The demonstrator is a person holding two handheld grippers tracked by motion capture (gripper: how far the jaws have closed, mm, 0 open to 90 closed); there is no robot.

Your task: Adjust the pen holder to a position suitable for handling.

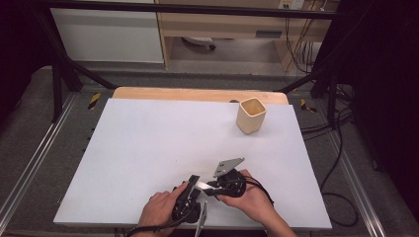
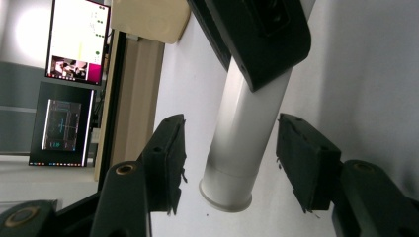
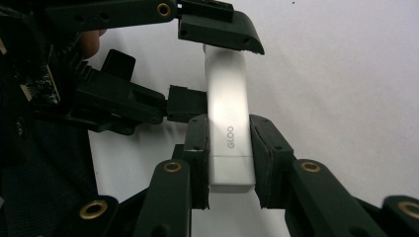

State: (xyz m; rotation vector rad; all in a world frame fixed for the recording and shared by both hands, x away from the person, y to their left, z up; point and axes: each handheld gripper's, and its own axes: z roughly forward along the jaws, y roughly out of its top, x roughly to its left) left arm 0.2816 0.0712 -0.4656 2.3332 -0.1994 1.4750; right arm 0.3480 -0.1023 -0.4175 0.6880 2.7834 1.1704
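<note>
A white glue stick (image 3: 226,94) marked GLOO is held just above the table's front edge, with my right gripper (image 3: 228,148) shut on its lower part. In the high view the stick (image 1: 202,185) bridges the two grippers, the right gripper (image 1: 212,186) coming in from the right. My left gripper (image 2: 232,148) stands with one jaw on each side of the stick's (image 2: 242,128) free end, and a gap shows on both sides, so it is open. The right gripper view shows those left jaws (image 3: 205,66) straddling the far end.
A cream square cup (image 1: 251,115) stands upright at the table's back right. The white sheet (image 1: 148,148) covers the table, with a wooden edge (image 1: 197,94) behind it. Dark frame posts and cables flank both sides. Monitors (image 2: 74,39) stand beyond the table.
</note>
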